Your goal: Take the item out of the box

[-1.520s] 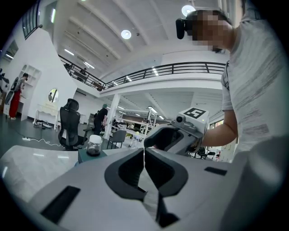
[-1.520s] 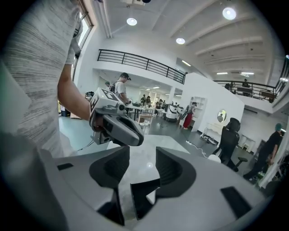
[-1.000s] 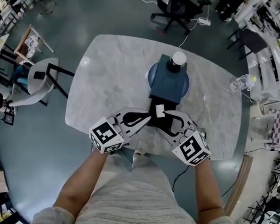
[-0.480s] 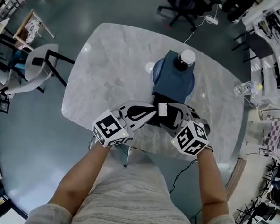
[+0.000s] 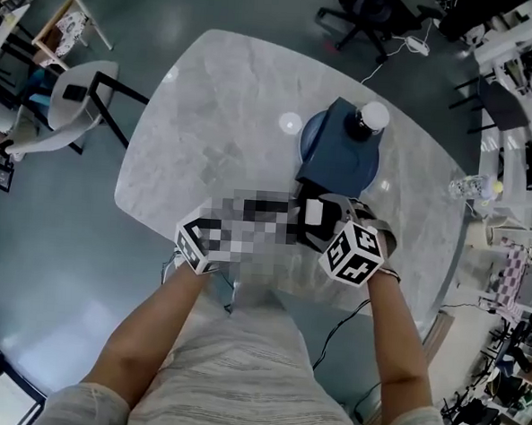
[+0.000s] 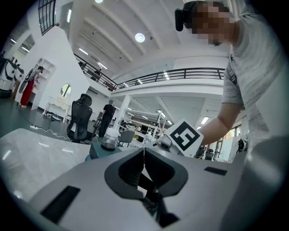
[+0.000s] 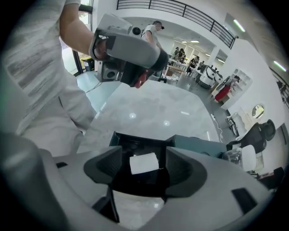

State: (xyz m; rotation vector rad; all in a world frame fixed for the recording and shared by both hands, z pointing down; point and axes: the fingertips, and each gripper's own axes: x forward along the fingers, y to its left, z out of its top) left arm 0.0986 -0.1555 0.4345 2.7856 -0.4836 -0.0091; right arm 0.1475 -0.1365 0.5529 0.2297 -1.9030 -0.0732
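The box point(image 5: 334, 163), dark blue with its near flap folded open, lies on the marble table point(image 5: 218, 114); its far end rests over a round blue plate point(image 5: 310, 134). A jar with a white lid point(image 5: 372, 117) stands at that far end; whether it sits on the box or just behind it cannot be determined. The item point(image 7: 144, 163), a small white block, lies in the black interior at the open near end of the box. The right gripper point(image 7: 145, 168) is positioned over that opening. Its jaws are opening, one on each side of the item, and a gap shows between each pad and the item: released, not grasping. The left gripper point(image 6: 143, 155) is raised above and to the left of the box, clear of it. Its jaws are pressed together tip to tip, with nothing visible between them.
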